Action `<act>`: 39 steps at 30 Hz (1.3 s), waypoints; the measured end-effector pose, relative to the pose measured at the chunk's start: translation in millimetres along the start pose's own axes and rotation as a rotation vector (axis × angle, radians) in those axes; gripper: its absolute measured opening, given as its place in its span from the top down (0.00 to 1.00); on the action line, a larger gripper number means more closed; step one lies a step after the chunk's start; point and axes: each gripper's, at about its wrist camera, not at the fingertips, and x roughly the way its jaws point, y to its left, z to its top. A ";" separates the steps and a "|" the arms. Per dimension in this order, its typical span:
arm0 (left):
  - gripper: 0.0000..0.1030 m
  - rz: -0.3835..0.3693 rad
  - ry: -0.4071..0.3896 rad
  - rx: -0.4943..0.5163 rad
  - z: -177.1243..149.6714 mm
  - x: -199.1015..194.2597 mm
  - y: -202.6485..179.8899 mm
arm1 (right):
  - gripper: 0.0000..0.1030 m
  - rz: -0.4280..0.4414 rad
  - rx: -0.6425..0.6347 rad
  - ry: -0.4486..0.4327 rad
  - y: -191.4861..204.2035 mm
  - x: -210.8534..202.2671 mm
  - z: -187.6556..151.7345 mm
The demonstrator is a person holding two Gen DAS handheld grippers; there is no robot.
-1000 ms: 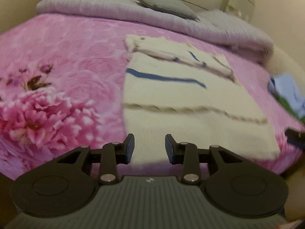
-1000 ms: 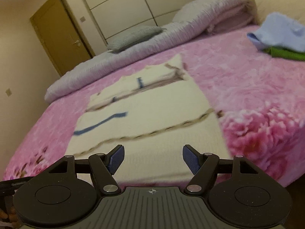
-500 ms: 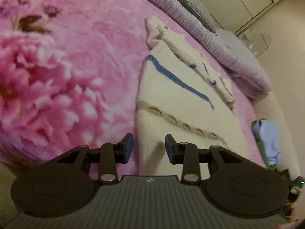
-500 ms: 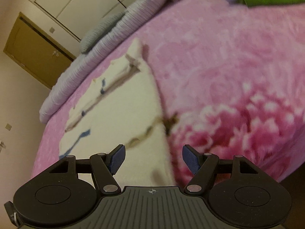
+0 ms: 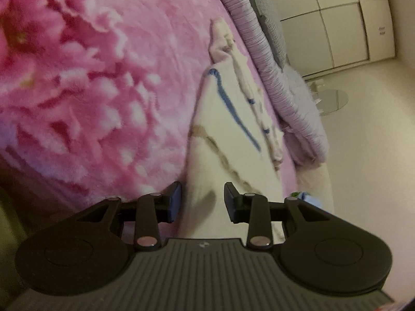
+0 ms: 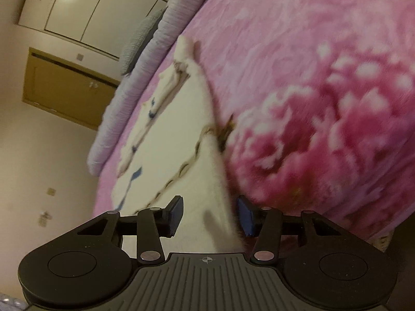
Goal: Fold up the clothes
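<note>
Cream sweater [image 5: 233, 140] lengthwise on pink bedspread [image 5: 77, 77], hem between both grippers' open fingers [image 6: 176, 215]

The left gripper [image 5: 202, 202] is rolled to one side, and its two fingers stand apart with a clear gap. The near left corner of the cream sweater [image 5: 228, 140] lies in this gap, but the pads do not press it. The right gripper [image 6: 210, 216] is rolled the opposite way, and its fingers are spread a little wider. The near right corner of the same sweater sits between them, close to the right blue pad [image 6: 246, 217], not squeezed.
</note>
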 end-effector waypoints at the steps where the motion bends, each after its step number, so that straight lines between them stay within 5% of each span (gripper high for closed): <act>1: 0.71 -0.021 0.001 -0.006 1.6 3.4 0.1 | 0.52 0.016 0.013 0.004 -1.3 2.4 1.3; 8: 0.74 -0.107 0.031 -0.006 6.5 37.6 -2.7 | 0.75 0.085 0.075 0.024 -7.7 18.7 10.7; 11: 0.93 -0.084 0.030 0.026 6.3 38.6 -5.2 | 0.87 0.064 0.078 0.025 -7.5 21.4 11.5; 24: 0.96 -0.091 -0.132 0.307 2.7 -35.9 -58.3 | 0.92 0.165 -0.068 -0.080 47.4 -35.1 -15.0; 34: 0.96 -0.075 -0.038 0.264 -59.7 -107.7 -41.4 | 0.92 0.167 -0.003 -0.062 54.8 -90.6 -78.5; 39: 0.95 -0.137 -0.047 0.196 -36.1 -105.0 -50.9 | 0.92 0.151 -0.002 -0.042 61.5 -100.6 -76.2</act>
